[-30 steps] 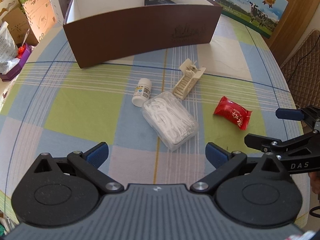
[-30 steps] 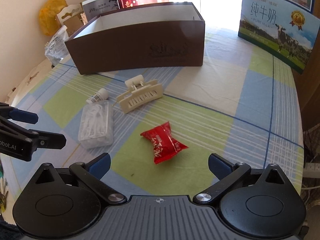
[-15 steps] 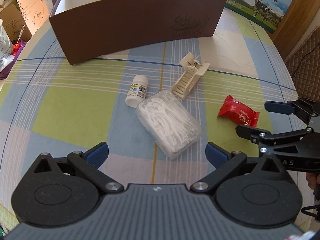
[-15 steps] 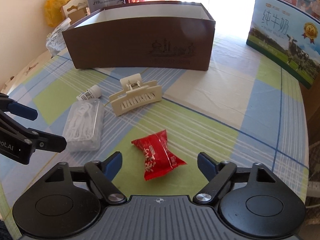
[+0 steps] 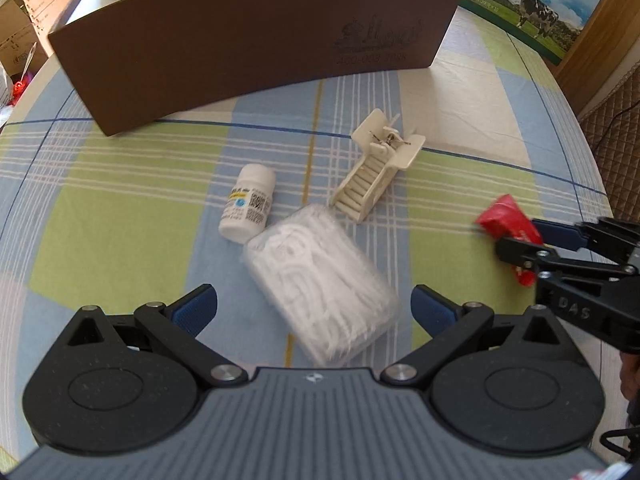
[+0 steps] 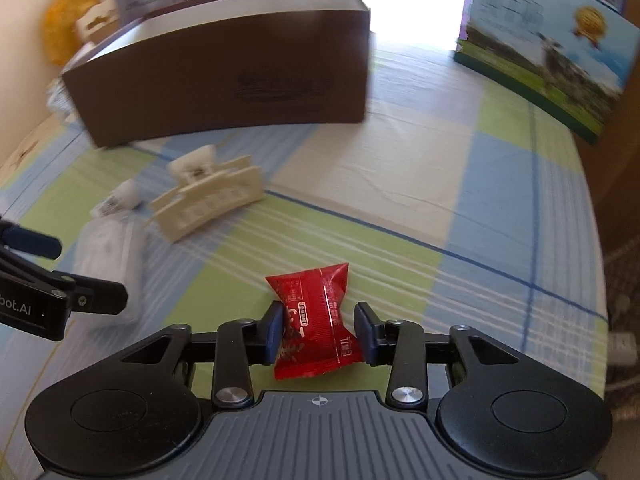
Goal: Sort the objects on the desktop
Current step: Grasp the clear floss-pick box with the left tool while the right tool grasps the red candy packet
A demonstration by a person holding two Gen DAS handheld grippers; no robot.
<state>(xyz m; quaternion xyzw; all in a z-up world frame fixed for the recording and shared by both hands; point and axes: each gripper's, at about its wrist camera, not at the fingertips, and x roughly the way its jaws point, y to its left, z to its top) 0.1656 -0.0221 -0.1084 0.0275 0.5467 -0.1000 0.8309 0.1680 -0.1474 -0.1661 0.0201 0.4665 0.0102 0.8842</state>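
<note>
Right hand-held gripper has its two blue pads closed in on the red snack packet, the left pad pressing the packet's side and the right pad at or just off its other edge; the packet lies on the checked table with its long axis running away from the camera, one crimped end toward the gripper body and the other fanned out ahead. Left hand-held gripper is open, its fingers spread wide on either side of the near end of the clear box of floss picks, not touching it; that box lies with its long axis slanting from near right to far left. Just beyond it, touching or nearly touching its far left corner, lies the white pill bottle on its side, cap end pointing away. Beside the bottle on the right, the cream hair claw rests with its long axis angled up to the right, hinge end farthest. Behind all of these stands the brown cardboard box, open at the top, and to the far right a milk carton box.
</note>
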